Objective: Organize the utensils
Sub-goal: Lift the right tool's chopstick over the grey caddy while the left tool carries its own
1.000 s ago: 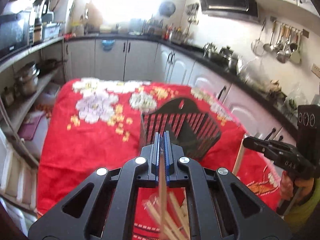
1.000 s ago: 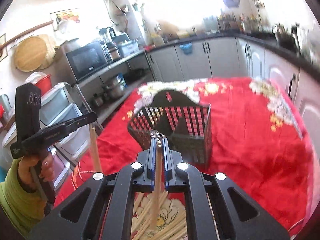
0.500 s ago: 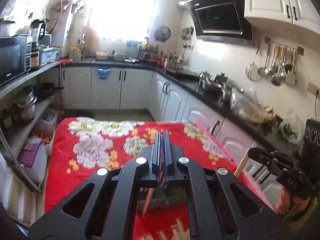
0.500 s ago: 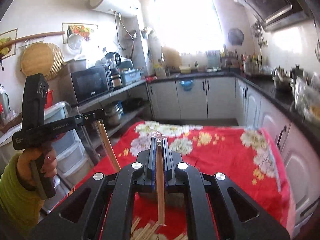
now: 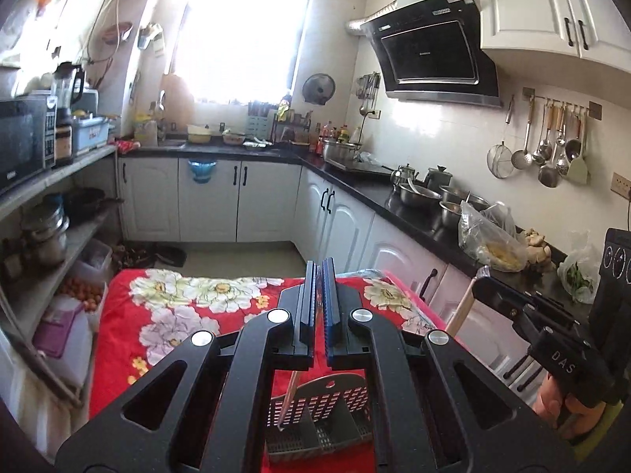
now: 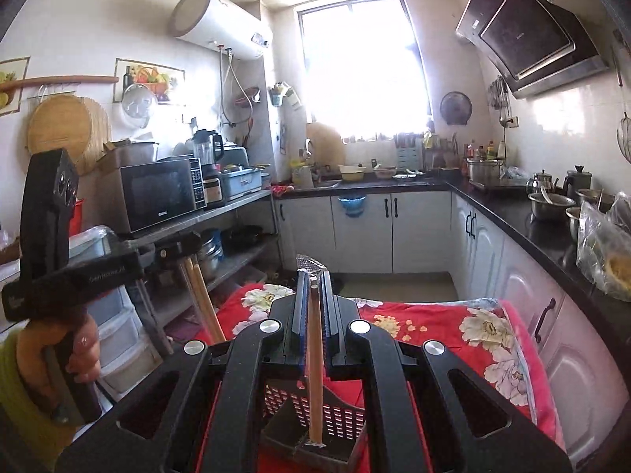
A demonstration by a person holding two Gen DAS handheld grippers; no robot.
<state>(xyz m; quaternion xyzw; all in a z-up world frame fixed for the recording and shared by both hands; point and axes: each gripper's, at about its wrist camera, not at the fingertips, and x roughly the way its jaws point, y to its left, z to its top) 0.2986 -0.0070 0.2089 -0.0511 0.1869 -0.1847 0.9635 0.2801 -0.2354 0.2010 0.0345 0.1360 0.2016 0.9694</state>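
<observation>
Between each gripper's fingers (image 6: 301,311), a chopstick (image 6: 314,362) hangs above the basket (image 6: 339,418).

Both tools (image 5: 318,276) (image 6: 314,282) raised; chopsticks (image 6: 314,358) lifted off pile, now hanging above basket (image 6: 315,414).

Utensil basket (image 5: 319,414) on table (image 5: 118,339)

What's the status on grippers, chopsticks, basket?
Left gripper and right gripper each shut on chopsticks. Both hang above the basket. Nothing in the way.
</observation>
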